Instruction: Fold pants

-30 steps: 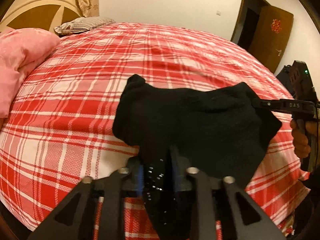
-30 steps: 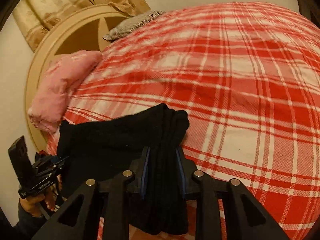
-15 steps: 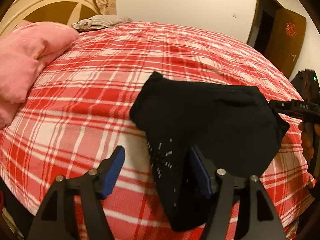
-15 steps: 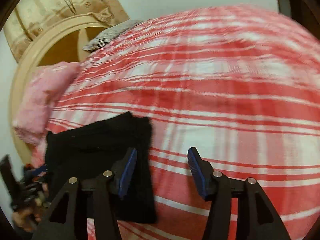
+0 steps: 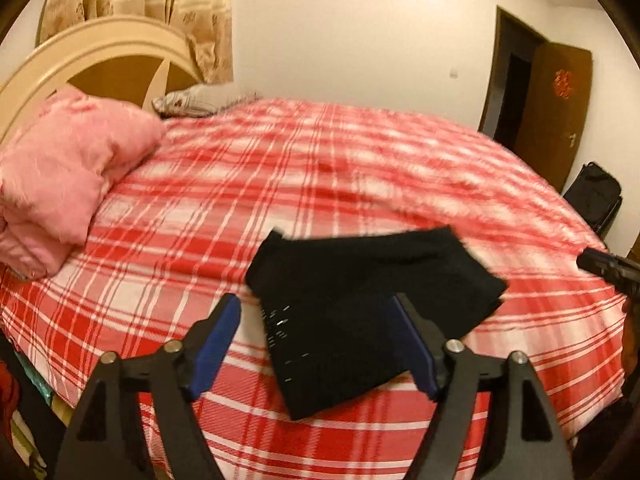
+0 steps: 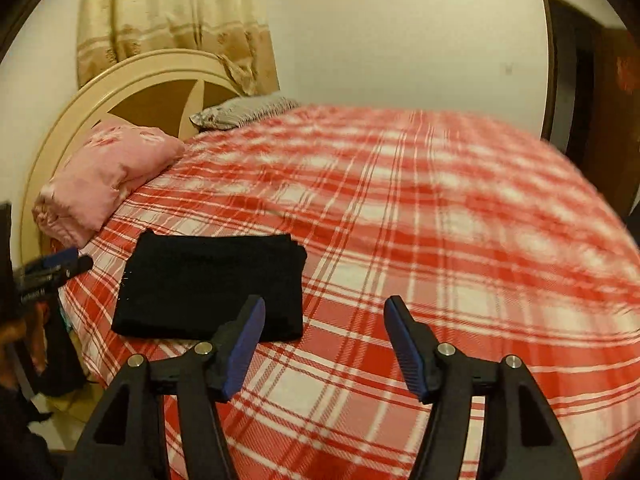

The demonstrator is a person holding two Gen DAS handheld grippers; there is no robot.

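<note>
Jaws, left gripper (image 5: 316, 344): parted and opening wider, blue pads bare, nothing pressed between them. The pants show in the gap from this camera, but lie below on the bed, untouched.

Jaws, right gripper (image 6: 324, 340): likewise released and opening; only plaid bedcover shows between the pads. The pants lie to the left of and beyond the left finger.

Item: pants (image 6: 212, 288), black, folded into a compact, roughly rectangular stack. Location: on the bed (image 6: 440, 220), near its front edge, well short of the pink bundle (image 6: 108, 176) by the headboard.

Handling, judged: light, soft, limp knit or jersey; no stiffness of its own, so layers will slump or slide apart if lifted by one corner. Not fragile, not slippery against the pads. Small pale flecks mark one corner (image 5: 280, 320); the blur leaves it unclear whether these are print or lint.

Where to take hold: pinch through all layers at a folded edge, one gripper at each end of the same side, so the stack lifts together.

Condition: fold appears complete or nearly so; edges somewhat uneven at the right side in the left wrist view.
</note>
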